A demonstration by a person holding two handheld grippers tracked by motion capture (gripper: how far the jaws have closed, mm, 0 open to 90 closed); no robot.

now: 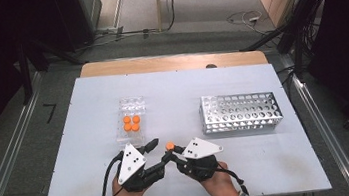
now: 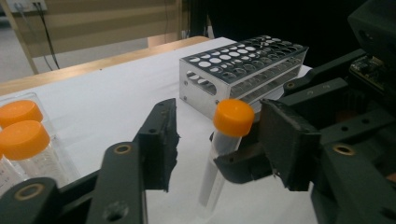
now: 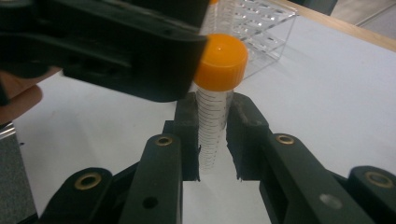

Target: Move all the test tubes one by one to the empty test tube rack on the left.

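A clear graduated tube (image 3: 212,126) with an orange cap (image 3: 220,60) stands upright in my right gripper (image 3: 212,140), whose jaws are shut on its body below the cap. From above, the cap (image 1: 170,146) shows between the two hands near the table's front edge. My left gripper (image 2: 218,135) has its jaws on either side of the cap (image 2: 233,116). One jaw lies against the cap's side and the other stands apart from it. In the high view the left gripper (image 1: 163,151) reaches in from the left and the right gripper (image 1: 175,154) from the right.
A clear plastic rack (image 1: 130,108) holding several orange-capped tubes (image 1: 131,123) sits just behind the left hand. A perforated metal rack (image 1: 240,111) stands at the right. The white board (image 1: 98,188) covers the table, with its wooden edge at the back.
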